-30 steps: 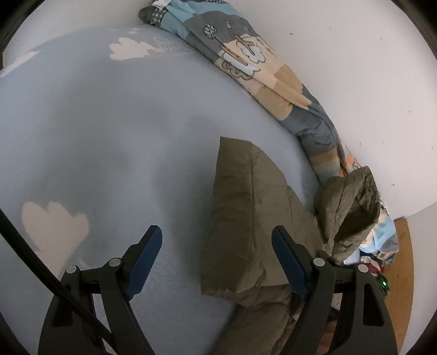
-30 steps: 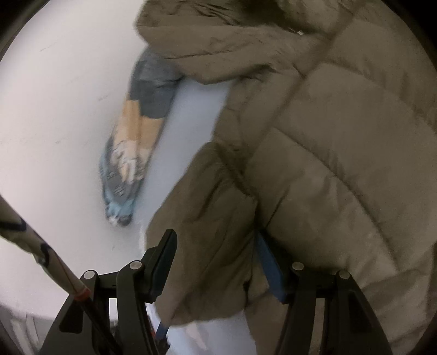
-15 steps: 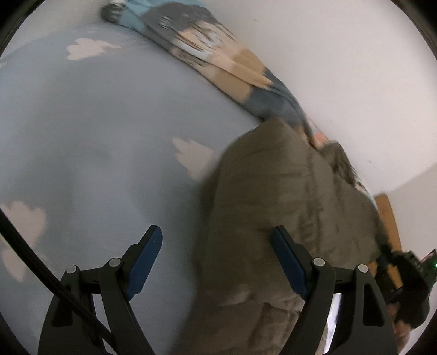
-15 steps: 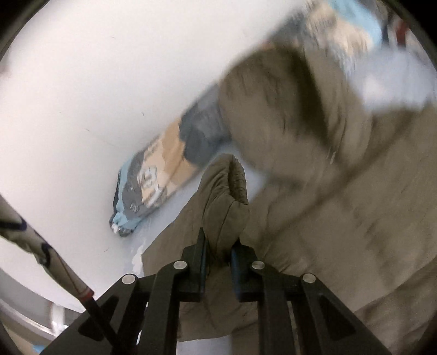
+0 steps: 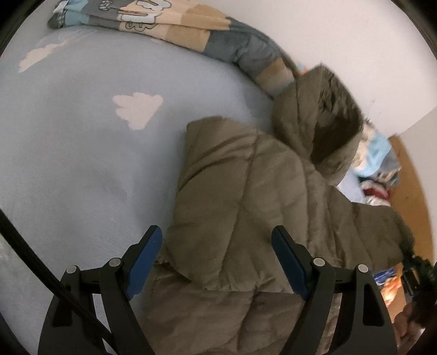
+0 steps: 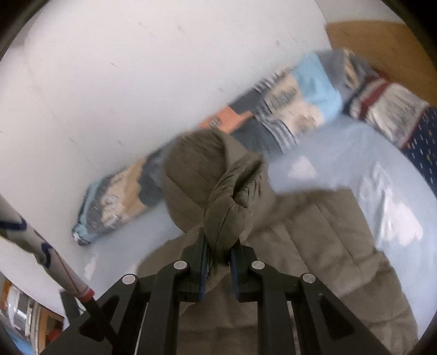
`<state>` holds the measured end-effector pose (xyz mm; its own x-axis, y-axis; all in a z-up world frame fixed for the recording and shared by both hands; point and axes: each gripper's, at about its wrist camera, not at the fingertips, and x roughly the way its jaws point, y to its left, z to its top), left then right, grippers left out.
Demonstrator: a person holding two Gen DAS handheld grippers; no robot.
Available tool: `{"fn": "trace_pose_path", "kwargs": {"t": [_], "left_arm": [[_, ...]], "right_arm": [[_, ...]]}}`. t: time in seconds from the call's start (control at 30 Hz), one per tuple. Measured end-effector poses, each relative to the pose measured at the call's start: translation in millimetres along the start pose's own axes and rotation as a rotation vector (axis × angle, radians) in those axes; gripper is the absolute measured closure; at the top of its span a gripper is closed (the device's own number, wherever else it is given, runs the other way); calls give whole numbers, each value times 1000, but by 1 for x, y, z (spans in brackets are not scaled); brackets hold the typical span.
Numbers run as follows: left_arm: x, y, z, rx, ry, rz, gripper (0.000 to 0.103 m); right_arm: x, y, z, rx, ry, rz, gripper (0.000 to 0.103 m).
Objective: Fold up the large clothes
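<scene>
An olive-green quilted puffer jacket (image 5: 245, 196) lies on the light blue bed sheet (image 5: 82, 153), its hood (image 5: 322, 114) toward the wall. My left gripper (image 5: 215, 245) is open and empty, hovering over the jacket's near part with its blue pads either side of the fabric. My right gripper (image 6: 220, 254) is shut on a bunched fold of the jacket (image 6: 229, 207) and holds it raised, with the hood (image 6: 196, 161) behind it. The jacket body (image 6: 314, 240) spreads below and to the right.
A rolled patterned blanket (image 5: 169, 24) lies along the white wall (image 5: 327, 35), also in the right wrist view (image 6: 286, 109). Pillows and clothes (image 6: 387, 106) lie at the bed's head. A wooden board (image 5: 409, 174) stands at the right. The sheet has cloud prints (image 5: 136, 108).
My right gripper stayed shut on the jacket fold and lifted it higher, swinging toward the bed's head. My left gripper shifted over the jacket and stayed open.
</scene>
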<state>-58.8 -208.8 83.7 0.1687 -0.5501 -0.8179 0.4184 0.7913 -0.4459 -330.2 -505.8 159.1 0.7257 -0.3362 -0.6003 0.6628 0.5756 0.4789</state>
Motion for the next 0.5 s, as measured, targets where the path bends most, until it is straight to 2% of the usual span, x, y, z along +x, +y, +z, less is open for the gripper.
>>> {"fn": "trace_pose_path", "kwargs": {"t": [0.2, 0.33, 0.4, 0.5], "left_arm": [[22, -11, -7, 79, 31, 98, 21], [34, -21, -8, 112, 43, 173, 18], [32, -23, -9, 133, 40, 202, 18], [18, -35, -7, 168, -21, 246, 18]], "right_arm": [[39, -68, -29, -24, 44, -83, 88], [80, -102, -36, 59, 222, -123, 84], [84, -114, -40, 128, 248, -127, 68], [78, -124, -38, 213, 297, -154, 56]]}}
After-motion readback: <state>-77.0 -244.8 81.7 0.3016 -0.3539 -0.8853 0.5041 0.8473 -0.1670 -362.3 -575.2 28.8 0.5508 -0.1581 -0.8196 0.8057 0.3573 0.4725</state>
